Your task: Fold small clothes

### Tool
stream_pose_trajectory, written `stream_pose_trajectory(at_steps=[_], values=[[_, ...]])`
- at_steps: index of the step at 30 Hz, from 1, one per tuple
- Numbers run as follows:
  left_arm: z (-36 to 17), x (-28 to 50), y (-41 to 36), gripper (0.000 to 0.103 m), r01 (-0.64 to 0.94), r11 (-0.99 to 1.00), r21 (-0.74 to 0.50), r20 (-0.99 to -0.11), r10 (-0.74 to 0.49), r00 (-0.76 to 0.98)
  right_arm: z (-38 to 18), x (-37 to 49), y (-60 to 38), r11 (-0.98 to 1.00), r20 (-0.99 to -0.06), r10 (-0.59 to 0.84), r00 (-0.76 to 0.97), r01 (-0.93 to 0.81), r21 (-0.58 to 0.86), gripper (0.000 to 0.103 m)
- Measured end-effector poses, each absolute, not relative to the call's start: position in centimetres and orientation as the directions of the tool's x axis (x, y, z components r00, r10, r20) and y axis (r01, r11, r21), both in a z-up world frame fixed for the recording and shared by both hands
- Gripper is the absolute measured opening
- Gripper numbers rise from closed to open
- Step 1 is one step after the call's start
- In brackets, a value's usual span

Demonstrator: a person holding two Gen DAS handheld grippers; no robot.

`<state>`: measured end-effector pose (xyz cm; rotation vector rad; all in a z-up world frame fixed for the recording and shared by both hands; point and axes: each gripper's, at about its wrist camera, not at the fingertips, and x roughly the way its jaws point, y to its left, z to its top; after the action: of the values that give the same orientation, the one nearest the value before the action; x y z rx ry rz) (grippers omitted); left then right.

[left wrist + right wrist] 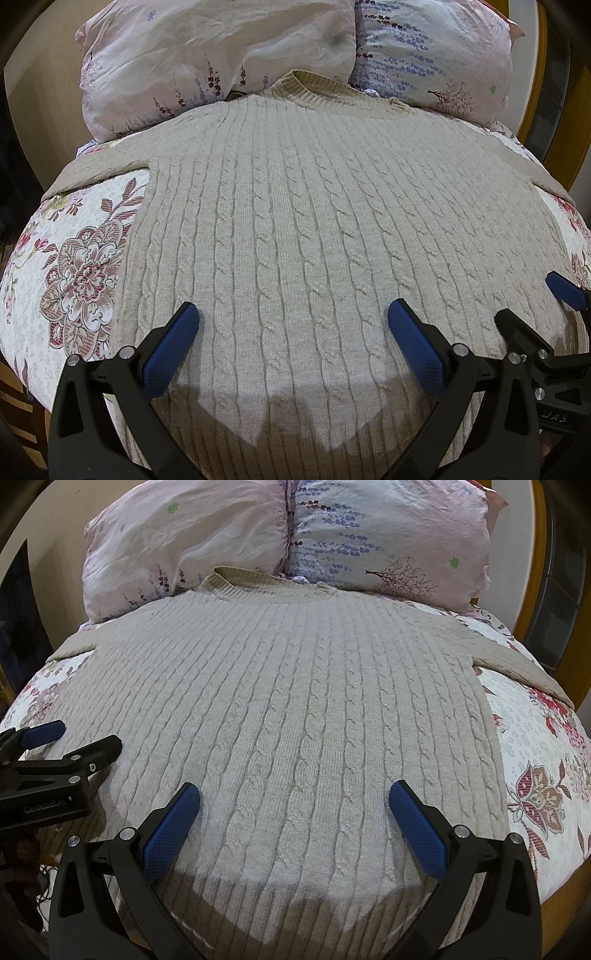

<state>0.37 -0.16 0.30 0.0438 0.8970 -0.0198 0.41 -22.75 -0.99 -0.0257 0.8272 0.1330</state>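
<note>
The left tongs (293, 317) stand wide apart, empty, hovering over the lower part of a beige cable-knit sweater (314, 221). The right tongs (294, 797) are likewise spread apart and hold nothing, hanging just beside the left ones over the same hem area. The sweater lies flat and face up on a bed with a floral bedspread (74, 266), sleeves reaching out to both sides. Its ribbed collar (258, 585) touches two pale flowered pillows (177, 554) at the head of the bed.
</note>
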Motion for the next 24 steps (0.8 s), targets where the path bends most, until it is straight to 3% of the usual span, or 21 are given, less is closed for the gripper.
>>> stream_pose_trajectory(at_steps=[7,10,15,16,19,22,24], values=[[0.7,1.5,-0.5,0.101,0.101,0.992,0.073,-0.813,0.000,0.582,0.6,2.4,-25.1,0.978,-0.779,0.179,0.601,-0.194,0.075,0.102],[1.5,2.7,-0.2,0.101,0.085,0.992,0.091,-0.816,0.025,0.577,3.6,4.8,-31.8,0.989,-0.721,0.121,0.682,-0.021,0.146,0.102],[3.3,6.1,2.4,0.101,0.021,0.995,-0.094,-0.805,-0.088,0.587,4.3,10.5,-48.3,0.879,-0.743,0.004,0.669,0.353,0.322,0.102],[3.5,7.2,3.3,0.101,-0.003,0.988,-0.153,-0.804,-0.123,0.582,3.9,11.3,-51.4,0.830,-0.753,-0.007,0.658,0.424,0.362,0.091],[3.7,9.2,5.4,0.101,-0.073,0.963,-0.258,-0.788,-0.166,0.592,2.5,12.6,-60.4,0.636,-0.767,-0.033,0.641,0.605,0.479,0.078],[4.0,10.0,7.2,0.101,-0.091,0.938,-0.335,-0.746,-0.205,0.633,1.0,12.9,-66.8,0.484,-0.798,-0.122,0.591,0.737,0.472,0.066],[4.4,10.1,8.4,0.101,-0.131,0.933,-0.335,-0.727,-0.168,0.666,-0.4,13.1,-68.9,0.406,-0.817,-0.109,0.567,0.775,0.484,0.058]])
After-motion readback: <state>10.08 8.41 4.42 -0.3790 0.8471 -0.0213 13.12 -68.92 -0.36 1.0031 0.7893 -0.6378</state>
